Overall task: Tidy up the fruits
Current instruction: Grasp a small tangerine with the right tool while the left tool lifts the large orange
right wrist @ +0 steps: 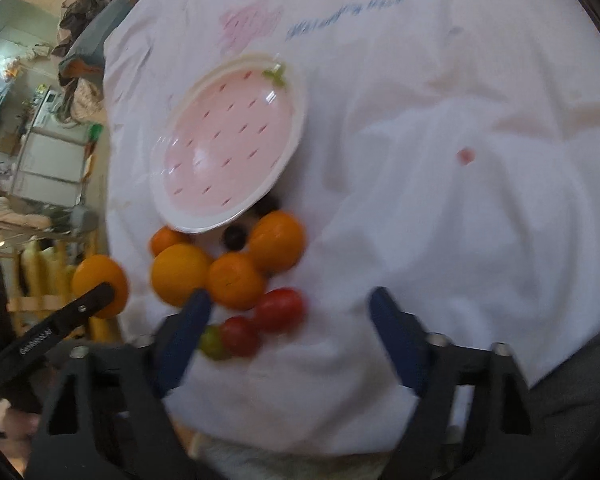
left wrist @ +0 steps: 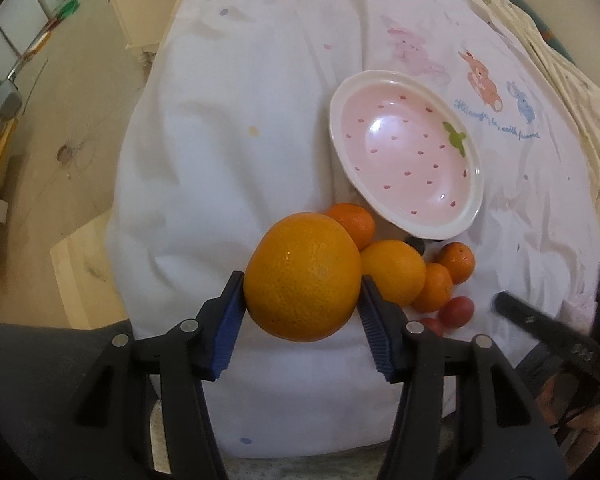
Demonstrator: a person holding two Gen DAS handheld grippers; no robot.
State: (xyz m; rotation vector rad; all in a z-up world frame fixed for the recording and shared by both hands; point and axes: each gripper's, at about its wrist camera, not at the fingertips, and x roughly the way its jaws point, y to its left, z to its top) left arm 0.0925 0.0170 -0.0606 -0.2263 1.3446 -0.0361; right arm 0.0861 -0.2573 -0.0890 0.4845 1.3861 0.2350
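Note:
My left gripper [left wrist: 302,284] is shut on a large orange [left wrist: 302,276] and holds it above the white cloth; the same orange [right wrist: 100,285] shows at the left of the right wrist view. A pink strawberry-pattern plate [left wrist: 406,164] lies empty beyond it, also in the right wrist view [right wrist: 228,140]. Beside the plate lie a medium orange [left wrist: 394,270], several small tangerines [left wrist: 352,226] and red tomatoes [left wrist: 456,310]. My right gripper [right wrist: 290,302] is open and empty, just above the tomatoes [right wrist: 280,308] and tangerines [right wrist: 236,280].
A white cloth with rabbit prints [left wrist: 240,120] covers the table. Dark berries [right wrist: 235,237] lie at the plate's near edge. A greenish tomato [right wrist: 213,343] sits by my right gripper's left finger. Floor and furniture [left wrist: 52,80] lie to the left.

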